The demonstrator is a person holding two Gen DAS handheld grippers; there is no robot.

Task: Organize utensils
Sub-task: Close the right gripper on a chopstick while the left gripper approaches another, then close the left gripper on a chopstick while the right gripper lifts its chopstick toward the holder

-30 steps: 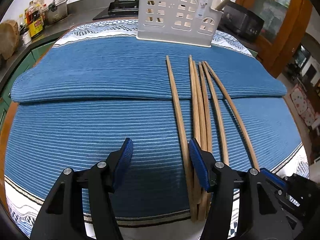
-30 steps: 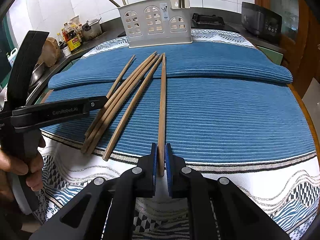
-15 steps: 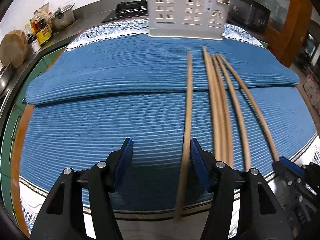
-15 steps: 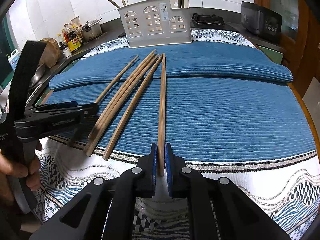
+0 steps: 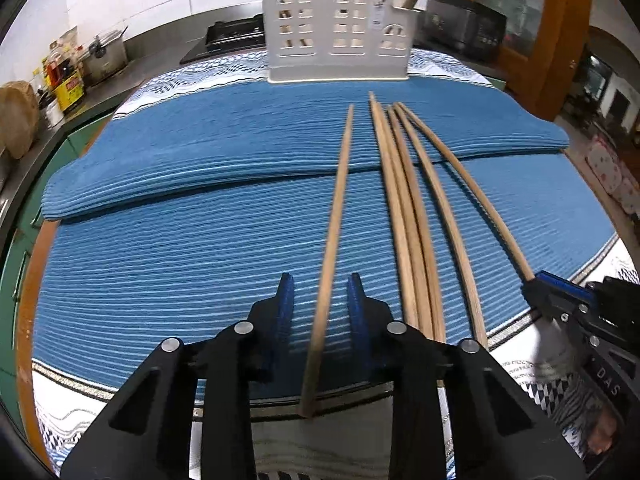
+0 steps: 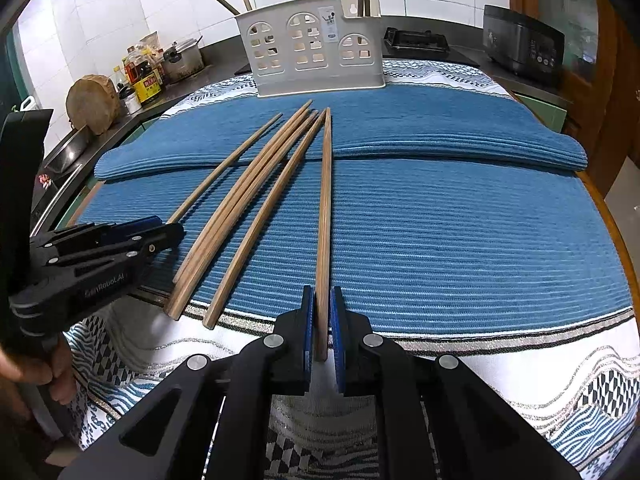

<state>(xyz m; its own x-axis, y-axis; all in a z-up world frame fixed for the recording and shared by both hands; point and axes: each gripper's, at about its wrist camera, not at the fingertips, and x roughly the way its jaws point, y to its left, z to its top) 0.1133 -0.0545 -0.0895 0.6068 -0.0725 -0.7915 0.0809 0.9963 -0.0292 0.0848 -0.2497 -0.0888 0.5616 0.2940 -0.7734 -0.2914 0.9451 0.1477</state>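
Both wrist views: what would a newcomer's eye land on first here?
The wooden chopsticks fanned lengthwise over the blue ribbed mat. The right gripper is shut on the near end of one chopstick, while the left gripper has just been closing around the outermost chopstick, its pads not yet touching it. Behind stands a white holder with arched cutouts.

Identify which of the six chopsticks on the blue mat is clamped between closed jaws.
The rightmost chopstick, lying apart from the rest: the right gripper is shut on its near end. The others lie loose, though one passes between the left gripper's jaws.
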